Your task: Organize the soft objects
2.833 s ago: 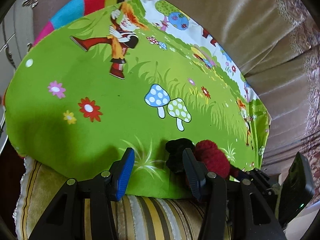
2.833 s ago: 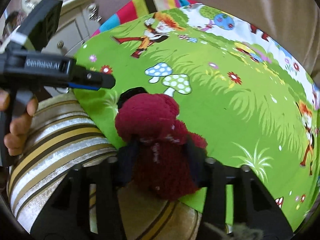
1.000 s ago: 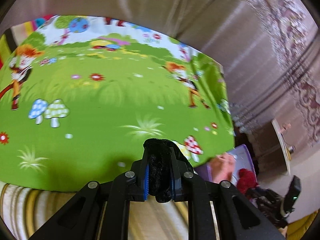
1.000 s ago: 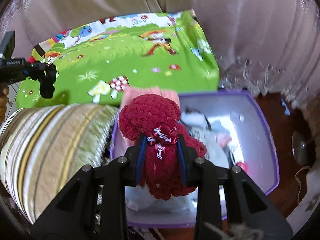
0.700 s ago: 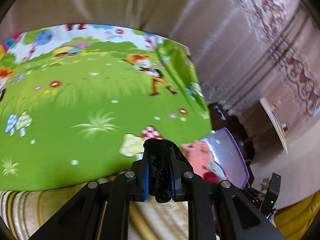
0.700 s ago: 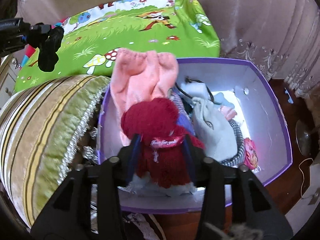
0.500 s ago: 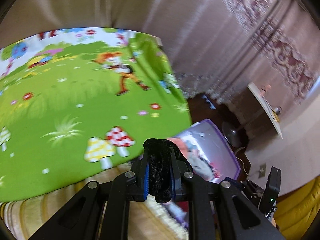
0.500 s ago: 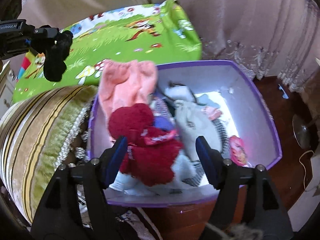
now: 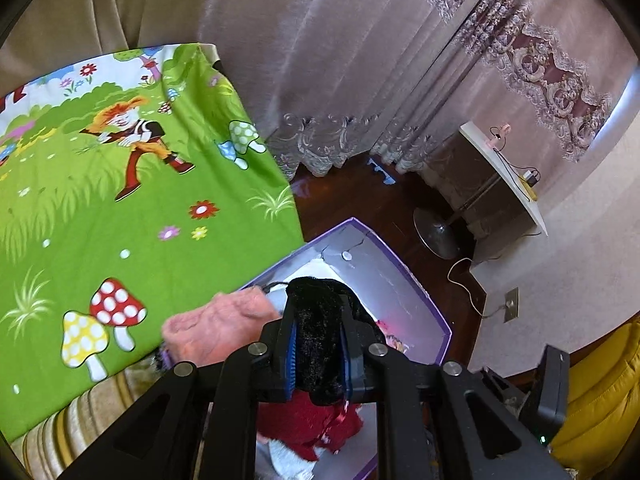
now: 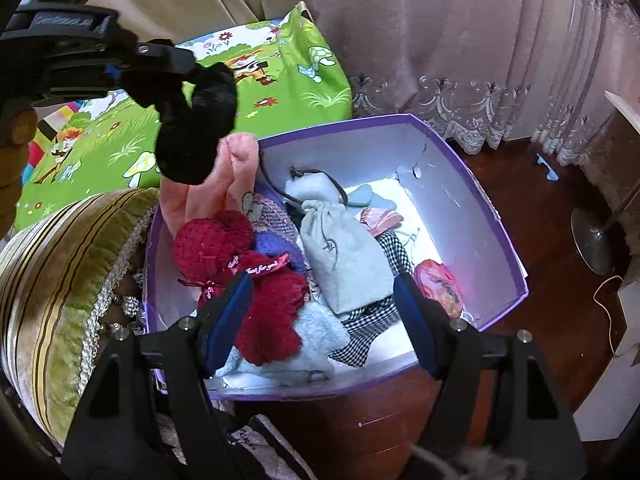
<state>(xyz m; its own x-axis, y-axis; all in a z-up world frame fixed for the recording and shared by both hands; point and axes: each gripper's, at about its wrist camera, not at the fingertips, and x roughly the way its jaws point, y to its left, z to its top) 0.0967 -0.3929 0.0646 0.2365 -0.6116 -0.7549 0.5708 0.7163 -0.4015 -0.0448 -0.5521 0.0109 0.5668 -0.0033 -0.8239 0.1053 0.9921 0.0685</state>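
Left gripper (image 9: 318, 354): black frame, blue pads, jaws opening, a black fuzzy cloth (image 9: 320, 320) between the pads and bulging above them. Purple box (image 9: 416, 292): white inside, stood on a dark wooden floor (image 9: 360, 196) just beside the bed edge. In the box: a pink fluffy item (image 9: 220, 326) at the near-left rim; a dark red plush toy (image 9: 308, 424) with a ribbon, seen below the jaws; a pale item under it. Green cartoon bedsheet (image 9: 120, 220): mushrooms, flowers, a running figure. Striped cushion (image 9: 60, 436) at lower left. Mauve curtains (image 9: 340, 60) with lace hems. Round fan base (image 9: 436, 234) on the floor.
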